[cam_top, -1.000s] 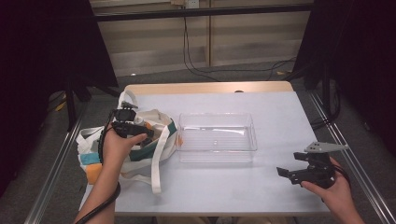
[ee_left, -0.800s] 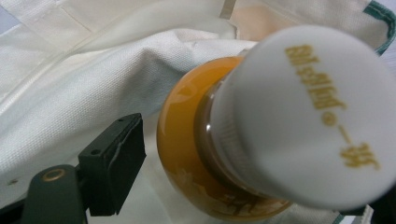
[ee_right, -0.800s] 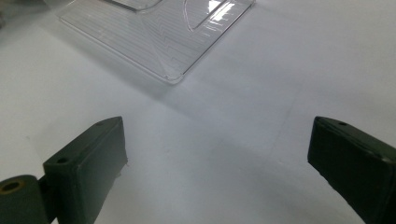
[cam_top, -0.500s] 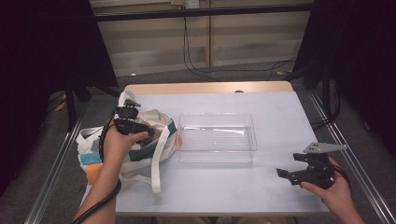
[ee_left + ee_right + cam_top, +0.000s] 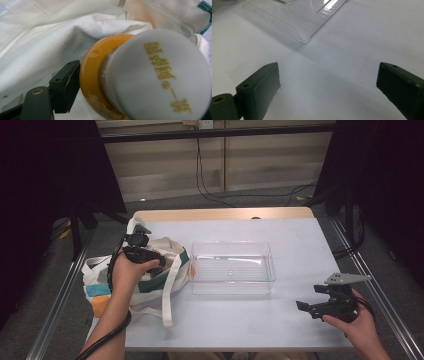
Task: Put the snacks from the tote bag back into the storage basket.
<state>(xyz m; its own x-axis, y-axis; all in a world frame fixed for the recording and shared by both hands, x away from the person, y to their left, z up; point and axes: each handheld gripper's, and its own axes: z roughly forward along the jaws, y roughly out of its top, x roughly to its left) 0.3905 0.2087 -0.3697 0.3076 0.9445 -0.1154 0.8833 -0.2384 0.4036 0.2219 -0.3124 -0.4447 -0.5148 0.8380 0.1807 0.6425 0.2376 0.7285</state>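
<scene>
My white rectangular table (image 5: 260,320) takes up most of the high view, its pale wooden edge at twelve o'clock, and on it, at about nine o'clock from the centre, slumps the cream canvas tote bag with green trim and long white straps (image 5: 170,270), hanging partly over the table's edge. Just beside the bag, toward three o'clock from it and near the table's middle, sits the clear rectangular plastic tray (image 5: 232,267); the near corner of that tray (image 5: 299,22) lies at twelve o'clock ahead of my right tool. My left gripper (image 5: 150,257) is dipped into the mouth of the bag, and its jaws have just been closing around the small amber bottle with a white screw cap bearing gold lettering (image 5: 140,77); the one black pad I can see at eight o'clock touches the bottle's amber shoulder, so I read it as gripped, though the other pad is hidden behind the cap. The bottle lies inside the bag, cap toward the camera, white cloth behind it. My right gripper (image 5: 320,307) rests low over bare table at four o'clock, jaws spread wide, with nothing between them
</scene>
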